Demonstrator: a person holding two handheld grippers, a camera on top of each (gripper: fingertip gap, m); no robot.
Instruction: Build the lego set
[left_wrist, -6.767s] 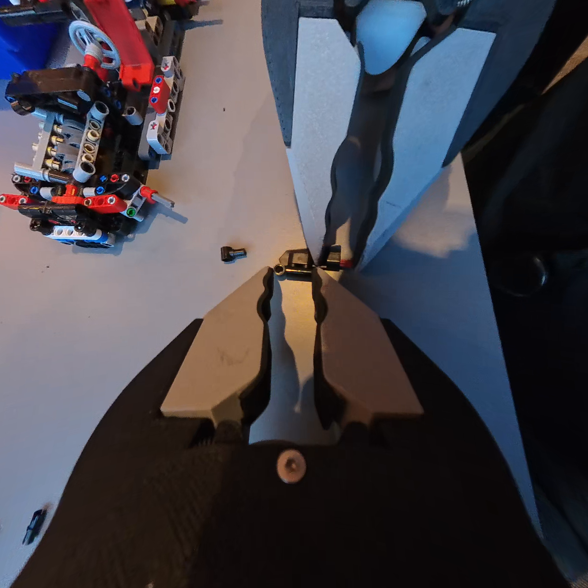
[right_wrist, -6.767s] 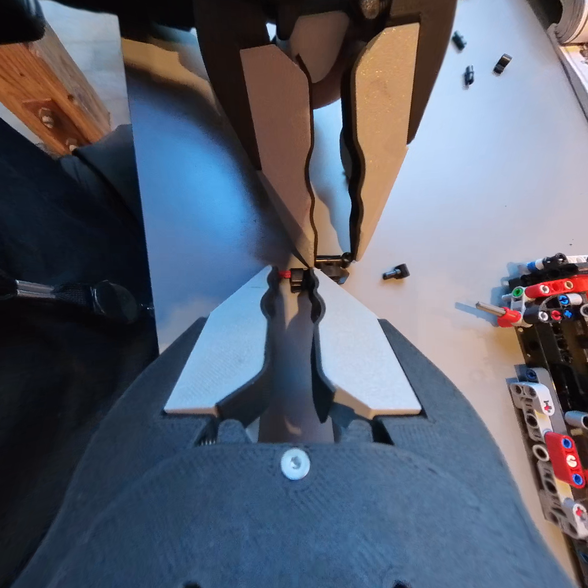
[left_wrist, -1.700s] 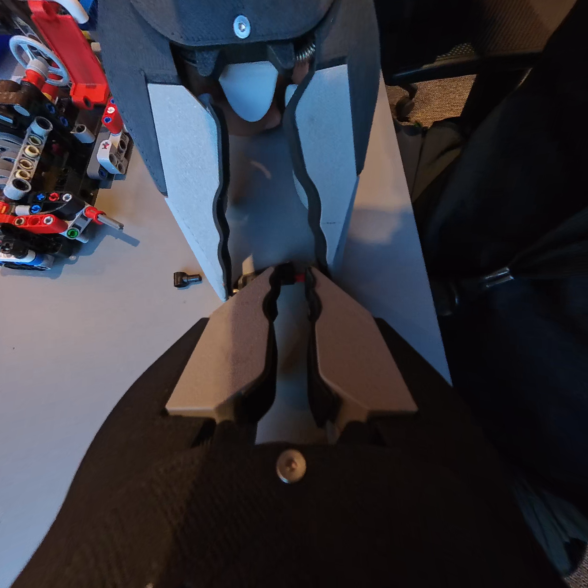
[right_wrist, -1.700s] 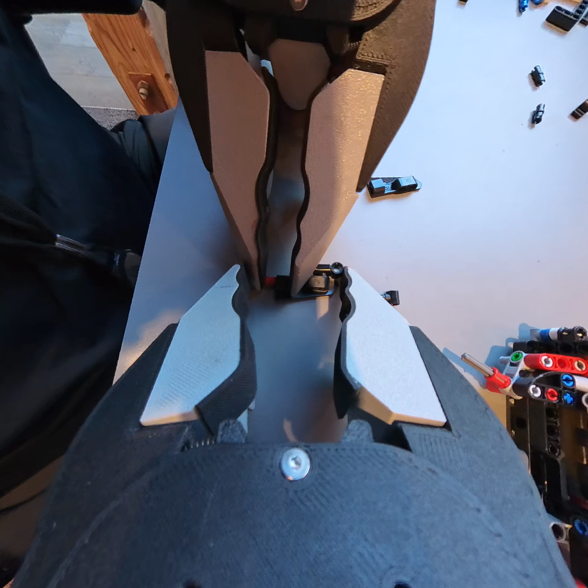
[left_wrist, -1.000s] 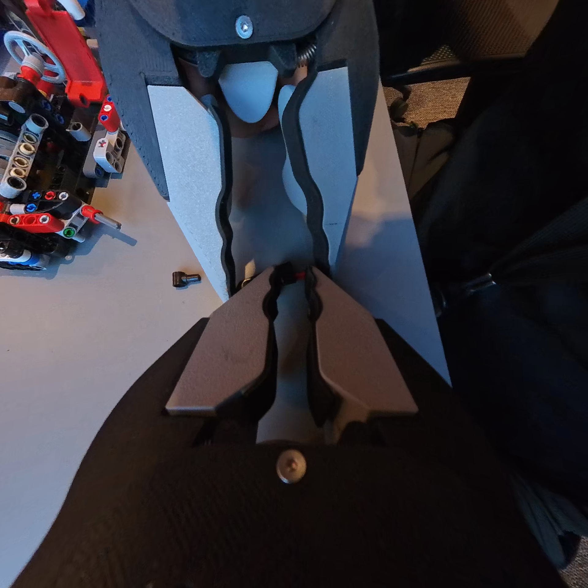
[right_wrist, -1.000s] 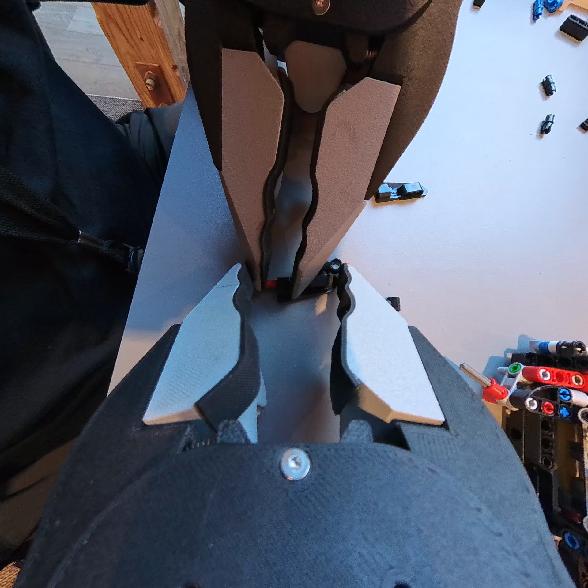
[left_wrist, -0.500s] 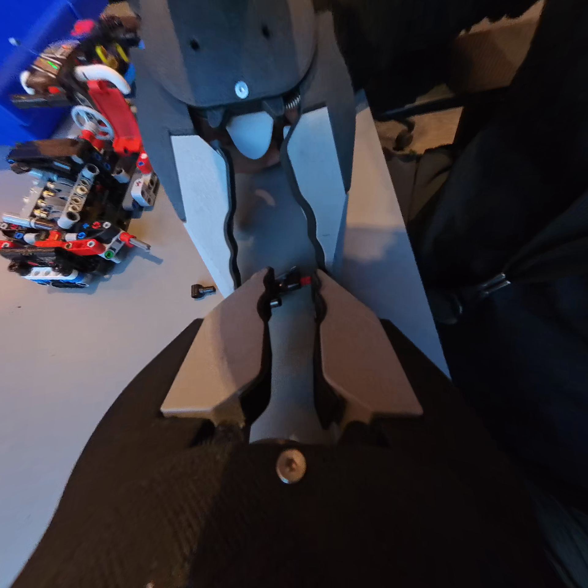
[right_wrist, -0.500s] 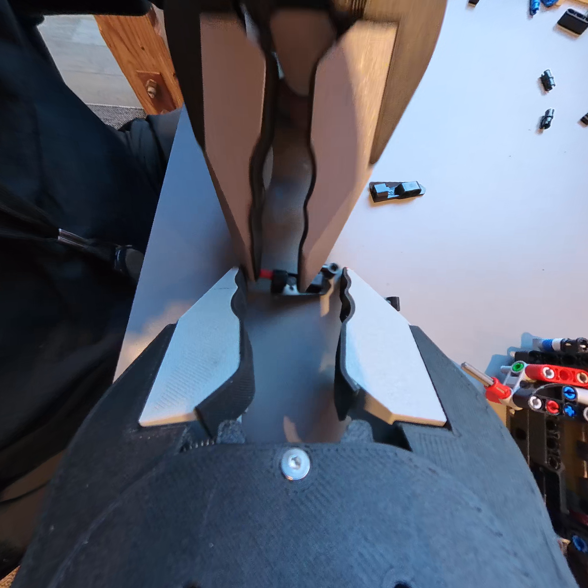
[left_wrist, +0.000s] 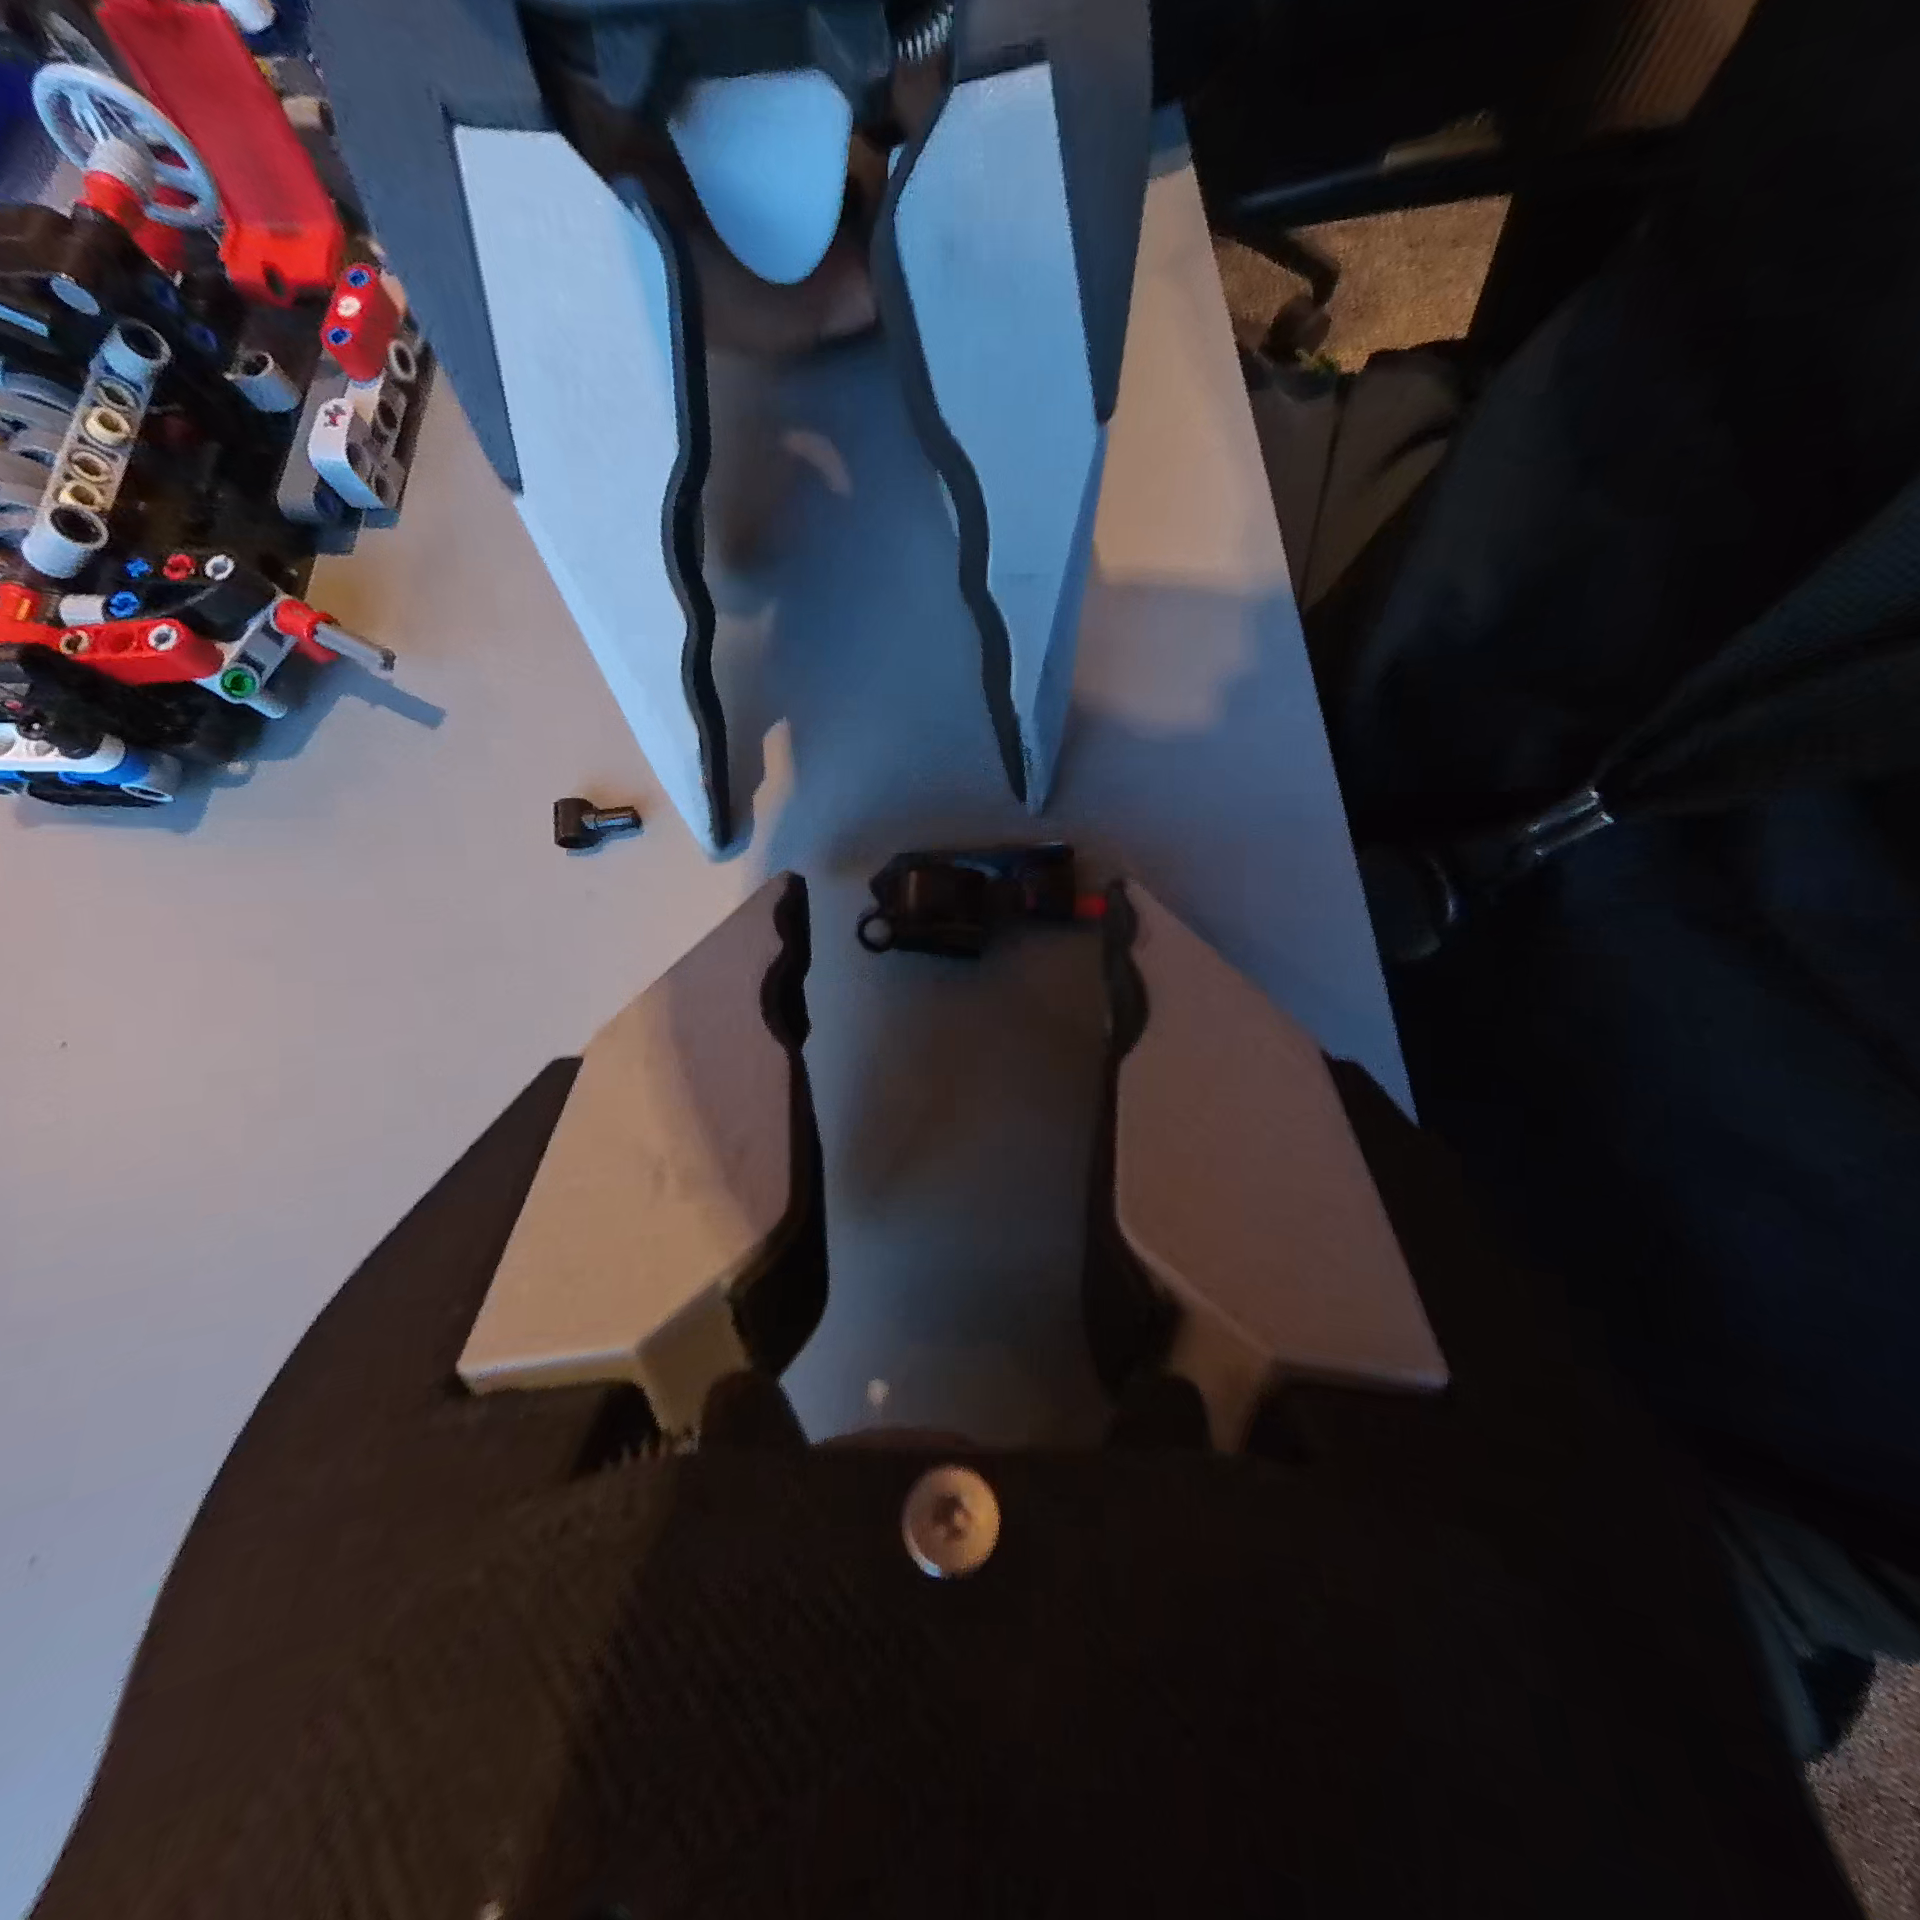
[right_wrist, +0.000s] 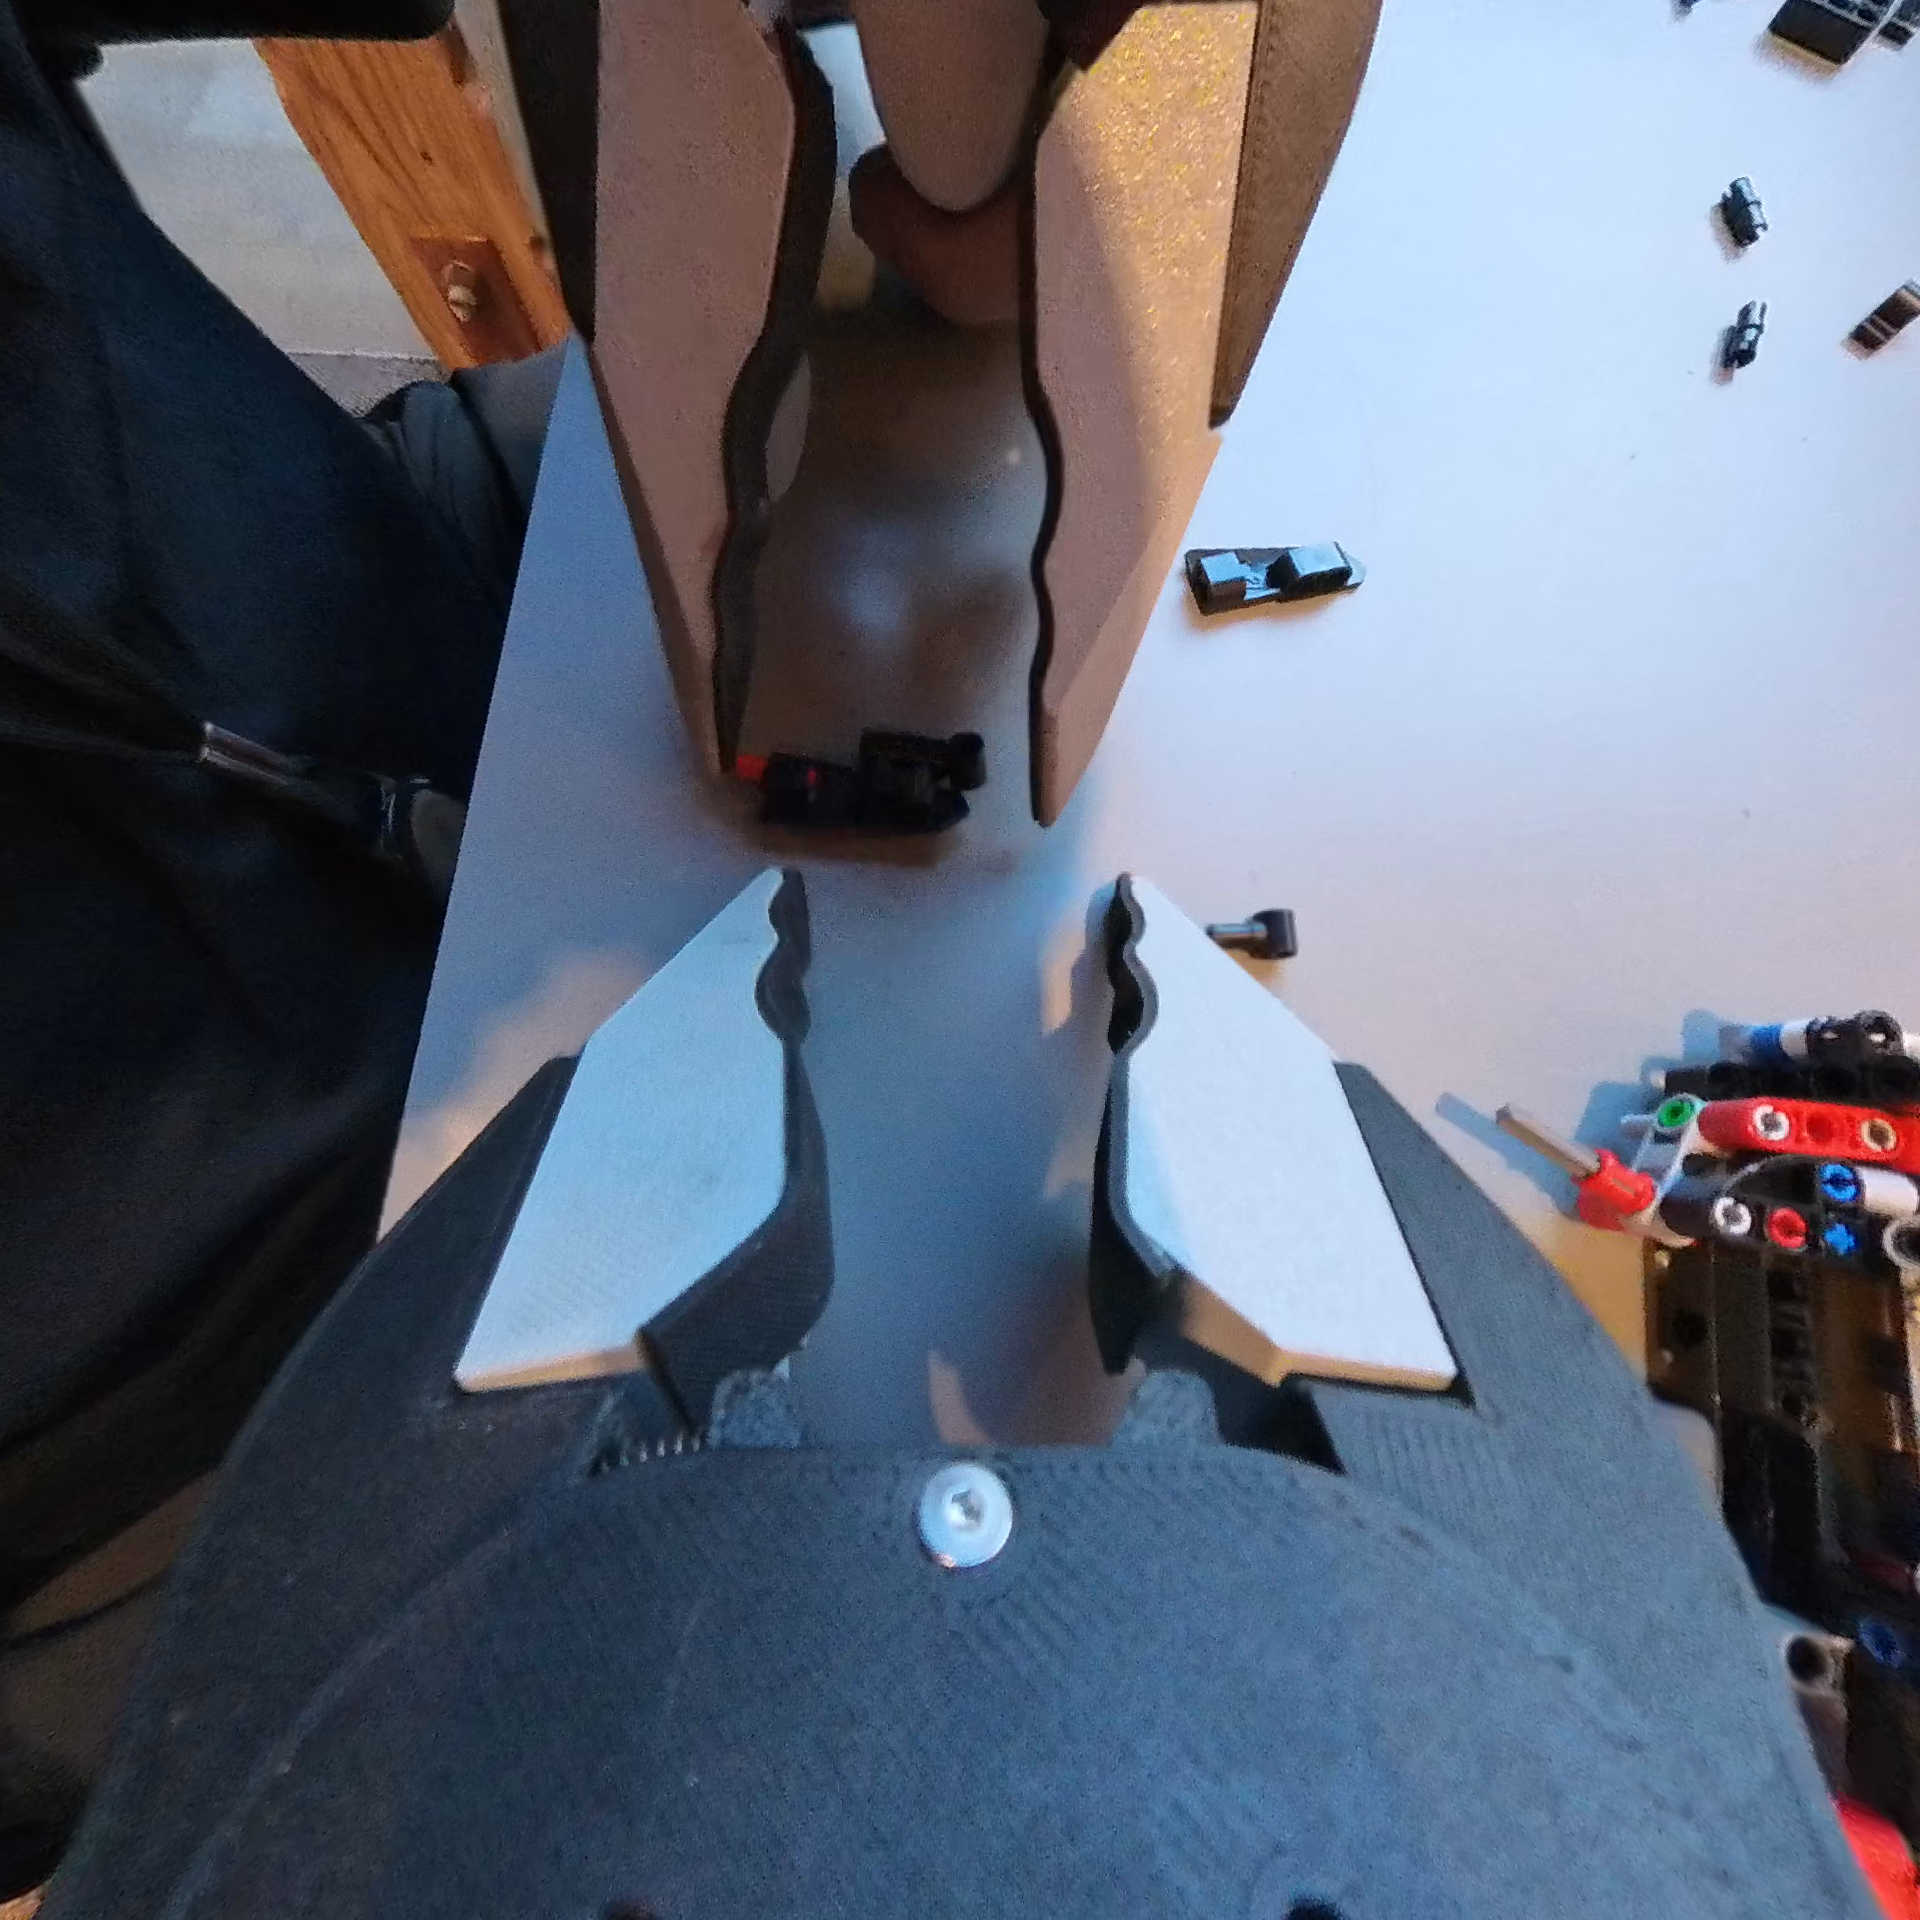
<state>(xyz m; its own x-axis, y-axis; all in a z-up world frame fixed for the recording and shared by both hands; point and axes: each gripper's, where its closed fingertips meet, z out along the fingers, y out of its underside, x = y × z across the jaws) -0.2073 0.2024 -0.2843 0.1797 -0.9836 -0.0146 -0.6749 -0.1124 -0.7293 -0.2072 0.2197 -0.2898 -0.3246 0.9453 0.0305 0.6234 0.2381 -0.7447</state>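
Note:
A small black Lego sub-assembly with a red pin end (left_wrist: 971, 899) lies on the grey table near its edge; it also shows in the right wrist view (right_wrist: 862, 790). My left gripper (left_wrist: 956, 888) is open, its fingertips on either side of the piece and not gripping it. My right gripper (right_wrist: 956, 881) is open and empty, facing the left one just short of the piece. Each gripper shows in the other's view: the right (left_wrist: 873, 816) and the left (right_wrist: 883, 790). The large partly built model (left_wrist: 156, 468) stands to the side.
A loose black pin (left_wrist: 594, 821) lies between the grippers and the model (right_wrist: 1787, 1195). A black beam piece (right_wrist: 1273, 577) and small black connectors (right_wrist: 1743, 213) lie farther out. The table edge, a person's dark clothing (left_wrist: 1662, 935) and a wooden leg (right_wrist: 416, 187) are close by. Left and right tips are no more than a few centimetres apart.
My left gripper has opened and let go of the black sub-assembly, which now lies on the table. The right gripper stayed open and has drawn back slightly.

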